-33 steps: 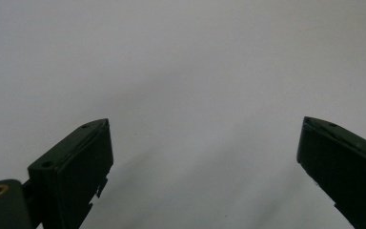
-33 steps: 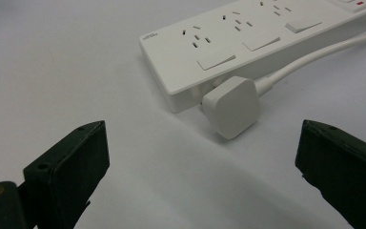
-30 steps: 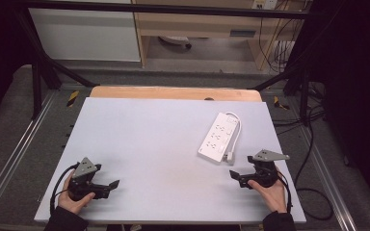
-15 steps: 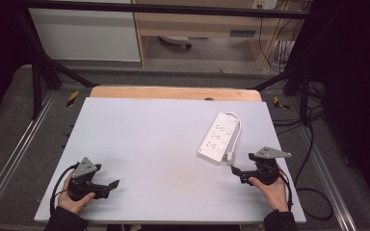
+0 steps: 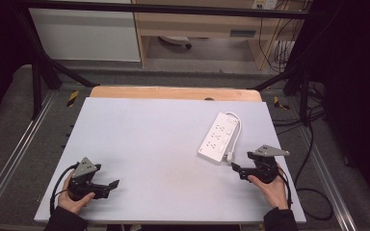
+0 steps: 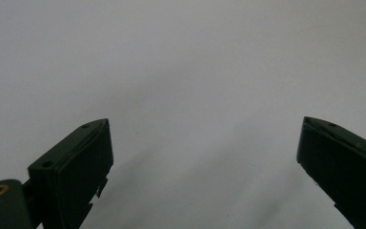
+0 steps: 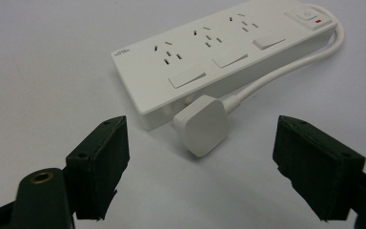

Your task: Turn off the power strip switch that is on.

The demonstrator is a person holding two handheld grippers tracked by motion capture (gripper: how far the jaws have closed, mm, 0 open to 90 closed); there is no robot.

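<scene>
both grippers rest low on the table [image 5: 164, 144], jaws apart; right gripper [image 5: 235, 168] faces the power strip [image 5: 218, 137]; left gripper [image 5: 113, 184] near the front edge.

Pale grey table top [image 5: 149, 144], matte and flat, resting on a wooden board [image 5: 173, 93] whose far edge shows as a tan strip along the back. On the right half lies a white power strip [image 5: 218, 137], set at a slant with its long side running toward the far right corner. In the right gripper view the strip [image 7: 219, 52] shows three sets of sockets, each with a rocker switch beside it, and a main switch with a small red mark at the far end. Its white cord [image 7: 286, 67] loops along one long side and ends in a white plug [image 7: 201, 125], which lies flat on the table, touching the strip's near end.
</scene>
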